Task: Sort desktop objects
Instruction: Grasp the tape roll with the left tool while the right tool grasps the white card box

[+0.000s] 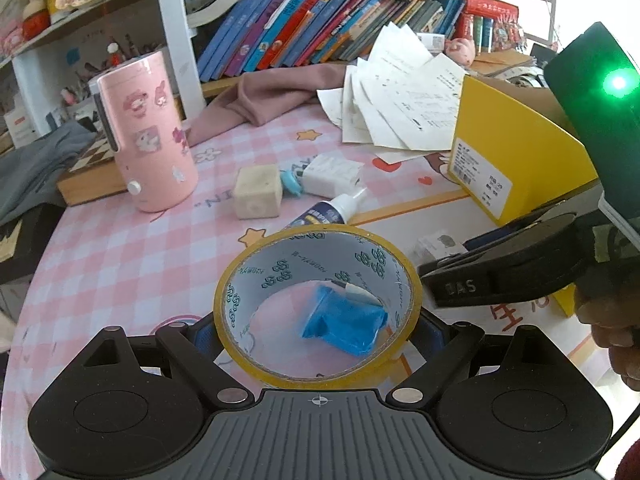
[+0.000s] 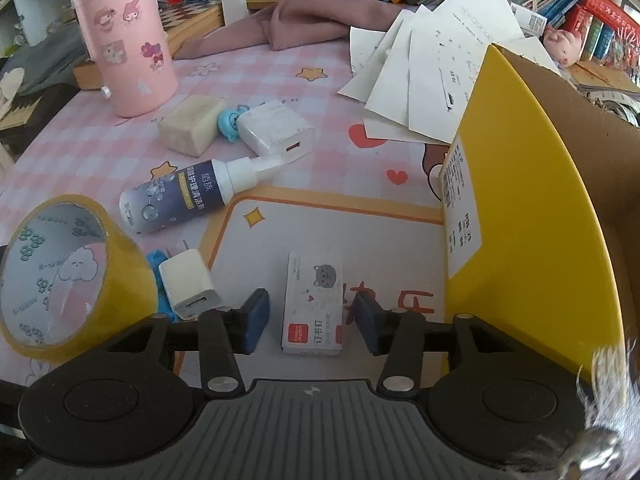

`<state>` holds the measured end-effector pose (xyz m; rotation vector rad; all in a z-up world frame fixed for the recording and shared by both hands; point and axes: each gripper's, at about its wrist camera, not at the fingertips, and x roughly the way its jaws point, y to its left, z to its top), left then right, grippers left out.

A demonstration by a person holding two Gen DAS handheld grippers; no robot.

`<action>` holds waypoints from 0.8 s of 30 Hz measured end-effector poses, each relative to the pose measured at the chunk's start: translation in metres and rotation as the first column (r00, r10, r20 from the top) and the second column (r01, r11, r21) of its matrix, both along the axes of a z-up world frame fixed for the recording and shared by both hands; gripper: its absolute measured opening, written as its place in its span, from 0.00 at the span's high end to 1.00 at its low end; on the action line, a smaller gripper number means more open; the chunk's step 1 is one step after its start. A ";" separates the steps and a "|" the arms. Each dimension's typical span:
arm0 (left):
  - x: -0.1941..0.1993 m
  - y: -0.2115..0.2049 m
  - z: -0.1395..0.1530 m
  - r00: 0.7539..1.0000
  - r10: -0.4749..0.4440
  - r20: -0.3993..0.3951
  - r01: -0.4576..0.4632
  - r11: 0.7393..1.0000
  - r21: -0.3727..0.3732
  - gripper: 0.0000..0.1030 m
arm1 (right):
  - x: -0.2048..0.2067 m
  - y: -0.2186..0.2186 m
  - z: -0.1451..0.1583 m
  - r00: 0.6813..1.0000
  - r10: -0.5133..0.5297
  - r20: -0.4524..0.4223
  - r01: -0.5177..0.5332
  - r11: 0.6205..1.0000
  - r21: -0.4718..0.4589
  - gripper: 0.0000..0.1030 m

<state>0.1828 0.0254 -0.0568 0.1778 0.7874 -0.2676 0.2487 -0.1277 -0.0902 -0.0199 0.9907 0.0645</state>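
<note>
My left gripper (image 1: 318, 336) is shut on a yellow tape roll (image 1: 248, 280), held upright above the desk; the roll also shows in the right wrist view (image 2: 132, 280) at the left. Through its hole I see a blue object (image 1: 344, 324). My right gripper (image 2: 312, 320) is open, its blue pads (image 2: 256, 320) on either side of a white staple box (image 2: 314, 304) lying on the mat. A small white charger (image 2: 190, 288) lies left of the pads. A spray bottle (image 2: 180, 196), a beige block (image 2: 192, 124) and a larger white charger (image 2: 276, 128) lie farther back.
A yellow cardboard box (image 2: 532, 216) stands open at the right, close to my right gripper. A pink canister (image 2: 128, 40) stands at the back left. Loose papers (image 2: 432, 76), a pink cloth (image 2: 304, 20) and a bookshelf (image 1: 304, 20) lie behind.
</note>
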 end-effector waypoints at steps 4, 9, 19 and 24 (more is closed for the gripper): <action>-0.003 0.002 0.010 1.000 0.007 0.014 -0.007 1.000 0.004 0.10 | -0.005 -0.009 0.009 1.000 -0.023 0.016 0.022 0.998 0.053 0.73; -0.013 0.016 0.036 0.999 0.044 0.015 -0.044 0.999 -0.010 0.10 | -0.029 -0.019 0.052 0.992 -0.027 0.125 0.010 0.991 0.136 0.73; -0.026 0.020 0.063 0.996 0.069 0.047 -0.067 0.997 -0.040 0.11 | -0.067 -0.024 0.102 0.972 0.069 0.225 -0.105 0.983 0.150 0.73; -0.042 0.022 0.069 0.994 0.093 0.064 -0.089 0.993 -0.072 0.11 | -0.096 -0.022 0.097 0.969 0.080 0.234 -0.113 0.985 0.132 0.73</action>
